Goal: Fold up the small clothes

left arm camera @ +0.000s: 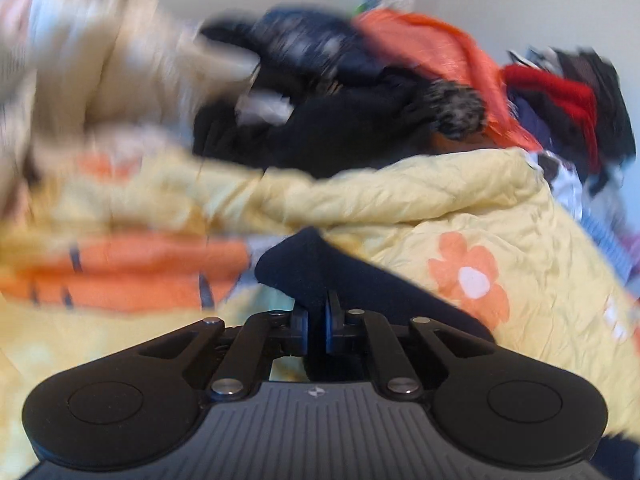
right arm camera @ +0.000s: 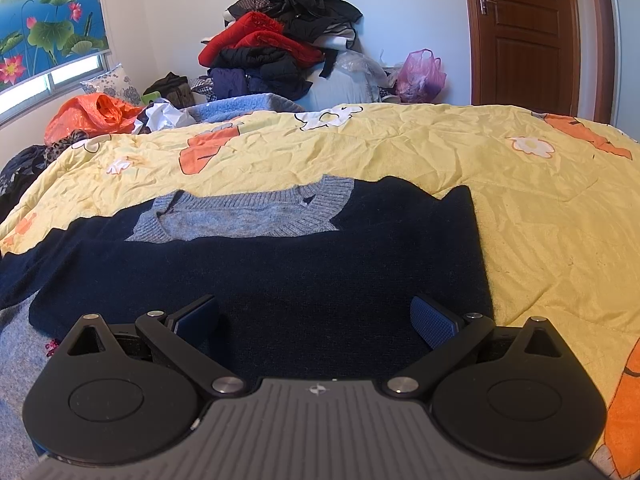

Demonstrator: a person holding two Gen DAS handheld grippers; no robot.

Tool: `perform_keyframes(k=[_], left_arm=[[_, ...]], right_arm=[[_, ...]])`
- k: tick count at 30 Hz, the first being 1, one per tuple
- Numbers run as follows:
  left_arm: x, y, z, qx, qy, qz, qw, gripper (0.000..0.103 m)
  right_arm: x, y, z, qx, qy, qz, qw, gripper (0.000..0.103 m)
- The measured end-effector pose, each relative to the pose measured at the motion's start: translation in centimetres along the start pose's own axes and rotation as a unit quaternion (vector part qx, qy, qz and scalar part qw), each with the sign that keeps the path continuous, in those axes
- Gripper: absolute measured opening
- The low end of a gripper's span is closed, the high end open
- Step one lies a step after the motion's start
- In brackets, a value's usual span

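Left gripper (left arm camera: 318, 322), at lower centre of its own view, has its blue pads pressed together on a fold of the navy sweater (left arm camera: 304, 268); the cloth rises in a dark peak just above my fingertips. I judge the pinch sits on an edge or sleeve so that part can be carried over the body of the garment. That view is heavily blurred, so I cannot say which part I hold.

Right gripper (right arm camera: 316, 322) hovers with its jaws spread wide and nothing between them. One blue pad (right arm camera: 434, 322) shows at lower right of the frame, the other at lower left, both above the dark knit without a grip on it.

In the right view the navy sweater (right arm camera: 280, 264) lies flat across the middle of the frame on the yellow flowered quilt (right arm camera: 540, 216), grey collar (right arm camera: 248, 216) toward the far side. Lying spread like this gives a smooth base for folding. Its left portion runs off the frame edge, which is probably where my other gripper has it.

Upper centre of the frame, well apart from the work, a pile of clothes (right arm camera: 276, 48) is heaped against the wall. A pink bag (right arm camera: 422, 76) sits beside the wooden door (right arm camera: 528, 32).

My assessment: a fold is in hand, not finished.
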State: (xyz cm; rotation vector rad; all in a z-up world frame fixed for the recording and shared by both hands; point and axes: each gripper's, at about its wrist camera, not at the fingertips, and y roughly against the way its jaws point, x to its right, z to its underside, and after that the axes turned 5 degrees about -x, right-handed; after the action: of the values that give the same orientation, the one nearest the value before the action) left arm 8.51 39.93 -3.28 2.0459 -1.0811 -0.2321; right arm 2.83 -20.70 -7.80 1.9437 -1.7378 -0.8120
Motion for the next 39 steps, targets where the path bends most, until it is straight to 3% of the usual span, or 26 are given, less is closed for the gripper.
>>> perform_keyframes(k=[3, 5, 6, 8, 10, 15, 19, 21, 24, 28, 31, 32, 34, 39], left_arm=[[4.3, 4.5, 1.1, 0.061, -0.079, 0.022, 0.9948, 0.007], [7.9, 6.9, 2.5, 0.109, -0.147, 0.035, 0.9824, 0.007], [9.8, 7.4, 3.3, 0.11, -0.174, 0.03, 0.9782, 0.007], [13.3, 8.9, 5.3, 0.095, -0.22, 0.077, 0.9677, 0.007], [16.7, 9.8, 7.6, 0.087, -0.262, 0.098, 0.9562, 0.007], [21.0, 12.8, 13.0, 0.069, -0.325, 0.163, 0.9291, 0.007], [22.8, 14.9, 17.5, 0.105, -0.398, 0.168, 0.8956, 0.007], [23.9, 15.3, 18.7, 0.109, -0.421, 0.163, 0.8856, 0.007], [25.1, 16.0, 19.7, 0.1, -0.422, 0.163, 0.8863, 0.007], [27.1, 16.0, 21.8, 0.052, -0.395, 0.158, 0.9035, 0.007], [27.7, 15.8, 23.4, 0.035, -0.398, 0.15, 0.9045, 0.007], [27.3, 16.1, 23.6, 0.042, -0.395, 0.171, 0.9017, 0.007], [27.8, 15.1, 23.9, 0.021, -0.404, 0.138, 0.904, 0.007], [26.6, 15.7, 23.5, 0.02, -0.392, 0.158, 0.9063, 0.007]], right_arm=[[0.0, 0.0, 0.0, 0.0, 0.0, 0.0, 1.0, 0.101], [0.0, 0.0, 0.0, 0.0, 0.0, 0.0, 1.0, 0.101], [0.0, 0.0, 0.0, 0.0, 0.0, 0.0, 1.0, 0.101], [0.0, 0.1, 0.0, 0.001, -0.001, -0.001, 1.0, 0.101], [0.0, 0.1, 0.0, 0.001, -0.001, 0.0, 1.0, 0.101], [0.1, 0.1, 0.0, 0.001, -0.004, -0.003, 1.0, 0.101], [0.1, 0.2, 0.0, 0.002, -0.005, -0.004, 1.0, 0.101], [0.2, 0.2, 0.0, 0.003, -0.007, -0.006, 1.0, 0.101], [0.1, 0.2, 0.0, 0.003, -0.007, -0.006, 1.0, 0.101], [0.1, 0.2, 0.0, 0.003, -0.006, -0.005, 1.0, 0.101], [0.1, 0.2, 0.0, 0.003, -0.007, -0.006, 1.0, 0.101], [0.1, 0.2, 0.0, 0.003, -0.007, -0.006, 1.0, 0.101], [0.1, 0.2, 0.0, 0.003, -0.006, -0.005, 1.0, 0.101], [0.1, 0.2, 0.0, 0.003, -0.007, -0.006, 1.0, 0.101]])
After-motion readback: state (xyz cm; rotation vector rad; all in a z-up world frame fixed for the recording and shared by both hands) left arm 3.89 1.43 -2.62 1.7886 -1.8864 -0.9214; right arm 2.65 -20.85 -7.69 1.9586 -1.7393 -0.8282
